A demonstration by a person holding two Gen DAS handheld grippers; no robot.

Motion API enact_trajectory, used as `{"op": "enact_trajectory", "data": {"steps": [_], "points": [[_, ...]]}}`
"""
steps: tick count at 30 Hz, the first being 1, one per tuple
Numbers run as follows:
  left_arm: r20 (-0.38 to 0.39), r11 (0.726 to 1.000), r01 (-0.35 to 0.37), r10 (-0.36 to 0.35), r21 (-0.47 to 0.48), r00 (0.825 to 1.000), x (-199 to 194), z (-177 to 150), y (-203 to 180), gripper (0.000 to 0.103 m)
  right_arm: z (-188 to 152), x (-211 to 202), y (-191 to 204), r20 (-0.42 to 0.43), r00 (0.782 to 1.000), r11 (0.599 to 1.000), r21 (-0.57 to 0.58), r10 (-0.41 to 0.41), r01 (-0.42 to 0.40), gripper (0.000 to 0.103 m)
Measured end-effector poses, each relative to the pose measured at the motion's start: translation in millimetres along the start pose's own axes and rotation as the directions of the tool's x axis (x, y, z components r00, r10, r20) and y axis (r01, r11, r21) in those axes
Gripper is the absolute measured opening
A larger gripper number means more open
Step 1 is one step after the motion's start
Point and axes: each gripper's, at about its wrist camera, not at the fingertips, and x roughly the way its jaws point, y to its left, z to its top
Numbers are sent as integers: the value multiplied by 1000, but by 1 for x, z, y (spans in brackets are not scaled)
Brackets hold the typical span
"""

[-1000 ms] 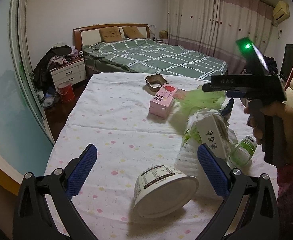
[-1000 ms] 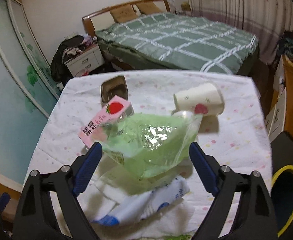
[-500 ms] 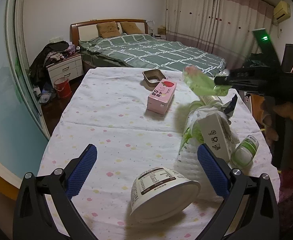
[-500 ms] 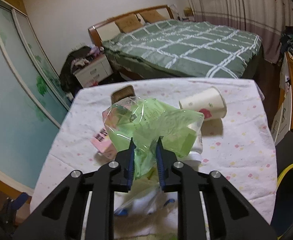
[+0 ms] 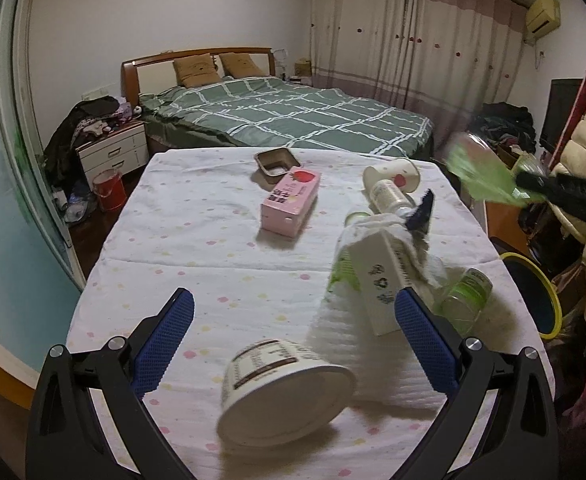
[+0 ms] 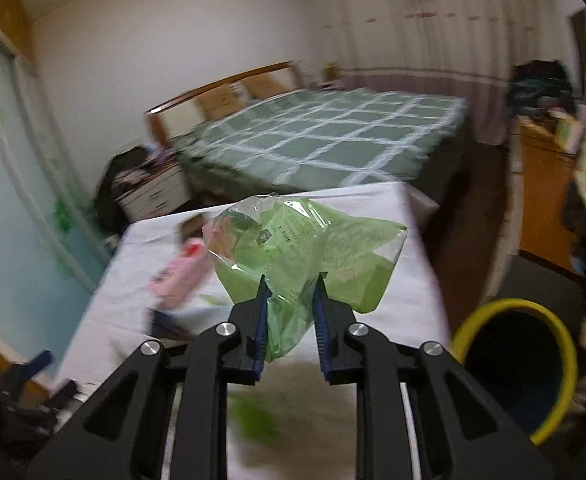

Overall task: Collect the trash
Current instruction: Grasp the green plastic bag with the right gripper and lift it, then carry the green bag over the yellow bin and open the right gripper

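A strawberry picture and a line of dark signs are printed on the top of the pink box [image 5: 291, 203], but the signs cannot be read. Recycling signs are seen on the side of the white carton [image 5: 377, 276], and a dark table of small print is seen on the white tub [image 5: 281, 388], too small to be read. Small letters and a little badge are printed on the green plastic bag [image 6: 309, 248], and only bits like "HS" can be made out.

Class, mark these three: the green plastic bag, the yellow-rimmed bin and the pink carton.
green plastic bag [image 6: 313, 240]: right wrist view, crinkled middle.
yellow-rimmed bin [image 6: 565, 344]: right wrist view, right rim.
pink carton [image 5: 289, 200]: left wrist view, top face.
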Motion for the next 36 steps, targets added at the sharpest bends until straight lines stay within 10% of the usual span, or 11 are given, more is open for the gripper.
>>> {"op": "enact_trajectory", "data": {"steps": [15, 36], "points": [[-13, 997, 50, -49, 61, 999, 5, 2, -43, 99, -71, -7, -149, -106, 939, 924, 174, -327, 341, 24], [-29, 996, 49, -47, 73, 998, 4, 4, -56, 99, -86, 3, -188, -143, 896, 874, 203, -421, 443, 59]]}}
